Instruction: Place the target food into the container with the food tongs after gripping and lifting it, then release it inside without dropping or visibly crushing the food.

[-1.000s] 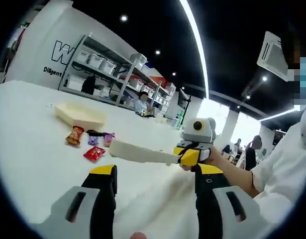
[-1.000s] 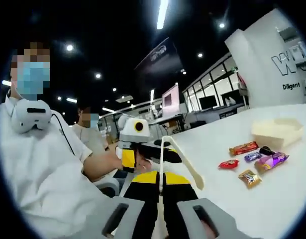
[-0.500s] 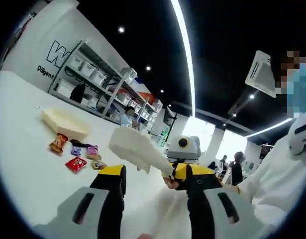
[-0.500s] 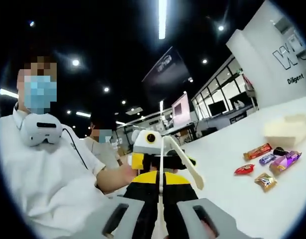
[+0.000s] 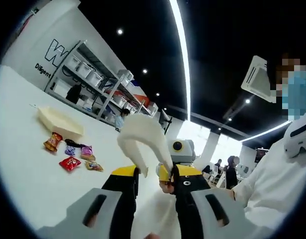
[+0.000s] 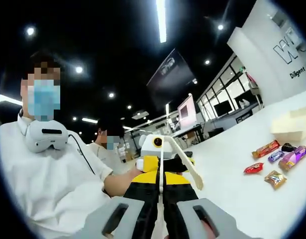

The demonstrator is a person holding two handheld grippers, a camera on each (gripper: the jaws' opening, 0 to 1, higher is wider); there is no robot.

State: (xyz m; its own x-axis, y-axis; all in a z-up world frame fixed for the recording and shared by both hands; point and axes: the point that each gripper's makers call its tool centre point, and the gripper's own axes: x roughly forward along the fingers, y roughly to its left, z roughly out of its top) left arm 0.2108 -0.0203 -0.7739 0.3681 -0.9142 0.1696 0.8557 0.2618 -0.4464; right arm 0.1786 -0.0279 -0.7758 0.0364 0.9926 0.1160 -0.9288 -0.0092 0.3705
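1. Right gripper (image 6: 161, 172): its yellow-tipped fingers (image 6: 149, 178) are pressed together on the base of the white food tongs (image 6: 180, 159), whose 2 arms rise and fork above the white table (image 6: 232, 194).
2. Left gripper (image 5: 150, 174): its fingers (image 5: 125, 173) are spread, with nothing between them; the tongs (image 5: 141, 141) and the right gripper (image 5: 181, 149) appear just beyond them.
3. Task's things: 6 wrapped candies lie in a loose cluster on the table toward its far edge, among them a red candy (image 6: 254, 168), an orange-brown bar (image 6: 265, 148), a purple candy (image 6: 292, 157) and a gold-wrapped candy (image 6: 274, 178). The cream container (image 6: 291, 126) stands just beyond the cluster, apart from it; in the left gripper view the container (image 5: 59, 122) sits behind the candies (image 5: 69, 163).
4. Progress: judged early. The tongs are in hand but held up, well apart from the candies; which candy is the target cannot be told.
5. Remaining: reach, grip, lift, carry, and release inside the container.
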